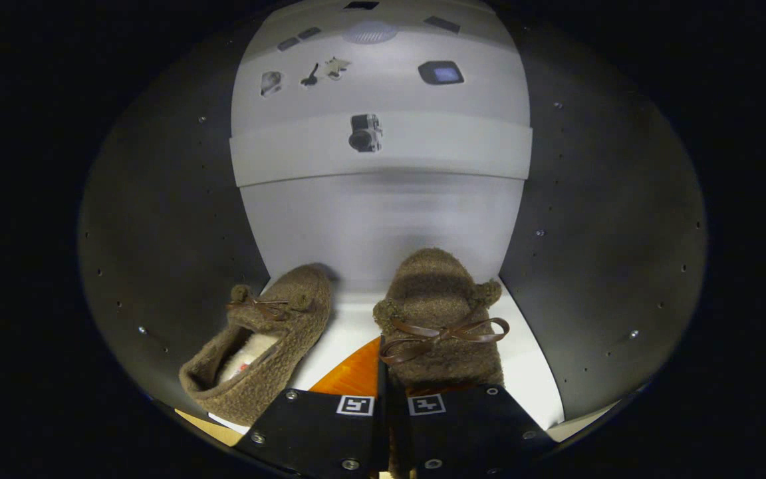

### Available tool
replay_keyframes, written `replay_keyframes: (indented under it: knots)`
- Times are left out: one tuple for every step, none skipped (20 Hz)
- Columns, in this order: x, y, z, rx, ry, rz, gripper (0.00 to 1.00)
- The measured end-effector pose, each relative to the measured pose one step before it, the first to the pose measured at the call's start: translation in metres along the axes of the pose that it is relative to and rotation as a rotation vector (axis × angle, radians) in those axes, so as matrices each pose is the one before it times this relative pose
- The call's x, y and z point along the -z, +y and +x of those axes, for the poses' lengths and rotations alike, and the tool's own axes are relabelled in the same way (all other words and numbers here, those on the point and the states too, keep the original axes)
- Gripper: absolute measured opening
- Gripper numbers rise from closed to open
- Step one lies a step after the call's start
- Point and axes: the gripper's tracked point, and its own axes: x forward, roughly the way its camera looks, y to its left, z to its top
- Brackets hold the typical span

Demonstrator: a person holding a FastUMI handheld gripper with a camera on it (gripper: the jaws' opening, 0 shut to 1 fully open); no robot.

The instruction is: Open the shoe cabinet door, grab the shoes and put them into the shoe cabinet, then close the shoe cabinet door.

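Note:
I am looking into the shoe cabinet, between its dark side walls [177, 219] and over its white floor [350, 319]. Two brown fuzzy shoes with leather bows are inside. The left shoe [263, 339] lies on the floor, toe toward the back and its opening facing me, left of my fingers. The right shoe [439, 313] points toward the back, just ahead of my fingers. My gripper [386, 394] is shut on the right shoe's heel rim, and brown fuzz shows in the narrow gap between the fingers.
A pale back panel [383, 226] closes the compartment behind the shoes. A white shelf edge [383, 156] crosses above it, with small picture stickers higher up. The right side wall [596, 219] stands close to the held shoe.

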Motion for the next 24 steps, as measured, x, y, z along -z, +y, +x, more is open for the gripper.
replay_keyframes:
  knots:
    - [0.0032,-0.00159,0.00609,0.00887,0.01186,-0.00316,0.05]
    - [0.00177,0.00028,0.00375,0.00124,0.00943,0.00368,0.05]
    - [0.00211,-0.00093,0.00332,0.00306,0.00957,0.0056,0.05]
    - [0.00159,-0.00104,0.00317,-0.00074,0.00639,0.00531,0.06]
    - [0.00261,0.00093,0.00103,-0.00927,0.00864,0.0067,0.07]
    - [-0.00017,-0.00083,0.00121,0.00153,0.00259,0.00745,0.1]
    - [-0.00019,-0.0014,0.00009,0.00417,-0.0024,0.00554,0.12]
    - [0.00092,0.00063,0.00215,0.00276,0.00732,0.00476,0.13]
    - [0.00122,0.00002,-0.00073,0.00301,0.00423,-0.00216,0.14]
    - [0.0001,0.0014,-0.00175,-0.0001,-0.00441,-0.01166,0.15]
    - [-0.00003,-0.0001,-0.00322,0.00354,-0.00718,-0.01149,0.16]
    - [0.00005,0.00074,-0.00444,0.00366,-0.00523,-0.00579,0.18]
    - [-0.00119,0.0003,-0.00479,0.00179,-0.00941,-0.00104,0.19]
    - [-0.00021,-0.00005,-0.00457,0.00399,-0.00699,-0.00394,0.2]
    - [-0.00007,-0.00031,-0.0066,0.00271,-0.00357,-0.00398,0.2]
    - [-0.00044,0.00038,-0.00558,0.00159,-0.00692,-0.00588,0.2]
    - [0.00035,-0.00143,-0.00677,0.00575,-0.00359,-0.00835,0.2]
    - [0.00033,0.00013,-0.0062,0.0021,-0.00532,-0.00199,0.2]
    - [-0.00001,0.00078,-0.00803,-0.00369,-0.00566,0.00612,0.2]
    - [-0.00091,0.00055,-0.00785,-0.00176,-0.00991,0.00472,0.2]
    - [-0.00142,-0.00152,-0.01057,0.00444,-0.01564,-0.00132,0.2]
    - [-0.00215,-0.00013,-0.00914,0.00383,-0.01485,-0.00366,0.2]
    - [-0.00268,-0.00018,-0.01143,0.00241,-0.0206,0.00507,0.2]
    - [-0.00029,0.00242,-0.01331,-0.01086,-0.01077,0.01061,0.2]
